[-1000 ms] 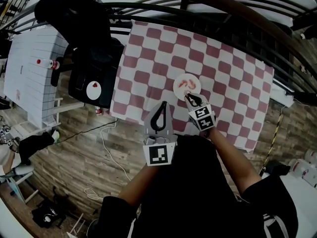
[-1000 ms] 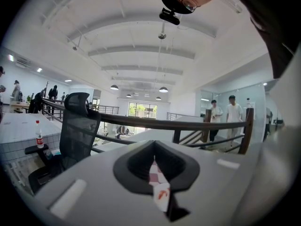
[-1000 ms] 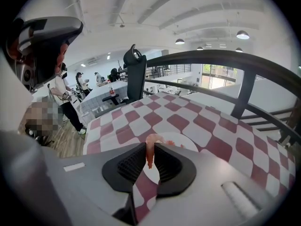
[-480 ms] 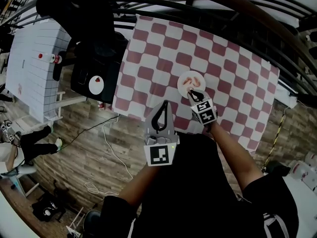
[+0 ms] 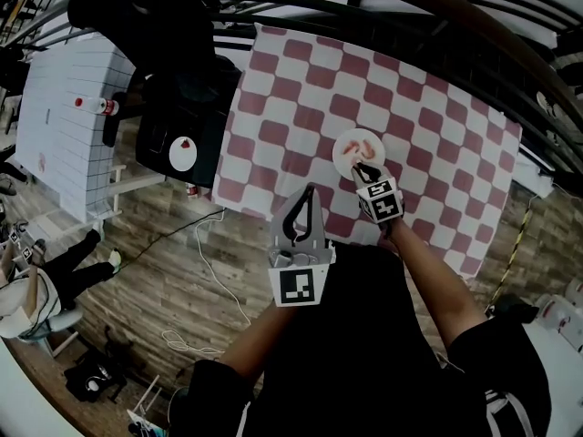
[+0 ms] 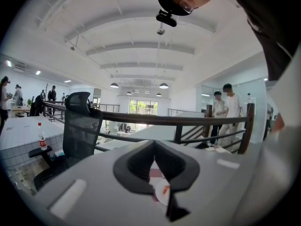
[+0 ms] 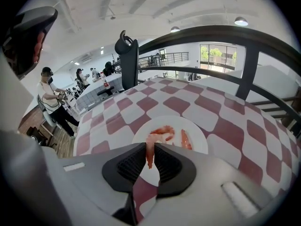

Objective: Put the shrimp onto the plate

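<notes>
A white plate (image 7: 196, 136) lies on the red-and-white checked table (image 5: 301, 89), with two shrimp (image 7: 163, 131) on it. My right gripper (image 7: 150, 155) is shut on another shrimp (image 7: 150, 150), which hangs just over the plate's near rim. In the head view the right gripper (image 5: 364, 168) touches the near edge of the plate (image 5: 344, 159). My left gripper (image 5: 307, 195) is shut with nothing in it and hovers at the table's near edge, left of the plate. In the left gripper view the left gripper (image 6: 154, 144) points at the railing.
A black office chair (image 5: 178, 130) stands left of the table, next to a white tiled table (image 5: 64, 126) with a bottle (image 5: 96, 106). A dark railing (image 5: 410, 25) runs along the table's far side. A cable (image 5: 209, 271) lies on the wooden floor.
My right gripper has edged forward with the shrimp, nearer to the plate. The left gripper has hardly moved.
</notes>
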`<action>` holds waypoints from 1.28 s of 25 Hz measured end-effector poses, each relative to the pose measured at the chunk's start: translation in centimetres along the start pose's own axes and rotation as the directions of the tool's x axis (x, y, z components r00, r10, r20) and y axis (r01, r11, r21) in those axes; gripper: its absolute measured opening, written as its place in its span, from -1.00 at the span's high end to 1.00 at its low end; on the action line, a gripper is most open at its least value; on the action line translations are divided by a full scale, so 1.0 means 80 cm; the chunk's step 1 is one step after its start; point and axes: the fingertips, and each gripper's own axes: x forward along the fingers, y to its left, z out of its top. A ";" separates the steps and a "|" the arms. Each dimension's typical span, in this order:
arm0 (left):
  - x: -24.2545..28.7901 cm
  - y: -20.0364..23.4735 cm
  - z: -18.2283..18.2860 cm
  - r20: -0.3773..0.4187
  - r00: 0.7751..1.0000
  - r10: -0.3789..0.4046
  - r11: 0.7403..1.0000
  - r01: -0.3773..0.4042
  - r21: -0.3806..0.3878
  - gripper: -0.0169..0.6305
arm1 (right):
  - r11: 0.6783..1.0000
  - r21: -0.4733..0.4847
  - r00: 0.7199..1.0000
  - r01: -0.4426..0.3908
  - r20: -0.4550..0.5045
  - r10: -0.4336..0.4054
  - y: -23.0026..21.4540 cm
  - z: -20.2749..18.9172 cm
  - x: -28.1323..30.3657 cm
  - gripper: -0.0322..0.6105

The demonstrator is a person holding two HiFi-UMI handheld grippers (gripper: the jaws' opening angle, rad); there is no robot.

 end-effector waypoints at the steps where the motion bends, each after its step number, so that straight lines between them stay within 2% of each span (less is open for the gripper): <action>1: 0.000 0.000 0.000 -0.002 1.000 -0.002 1.000 0.002 0.003 0.92 | 1.000 0.002 1.000 0.001 -0.005 -0.001 -0.001 -0.001 0.002 0.73; 28: 0.004 0.006 -0.012 -0.028 0.999 0.028 1.000 -0.028 -0.011 0.92 | 1.000 0.010 0.998 0.015 -0.055 -0.015 -0.015 -0.024 0.032 0.70; 32: -0.001 0.008 -0.012 -0.027 0.999 0.025 1.000 -0.025 0.000 0.92 | 1.000 -0.022 0.998 0.012 -0.055 -0.013 -0.009 -0.026 0.032 0.68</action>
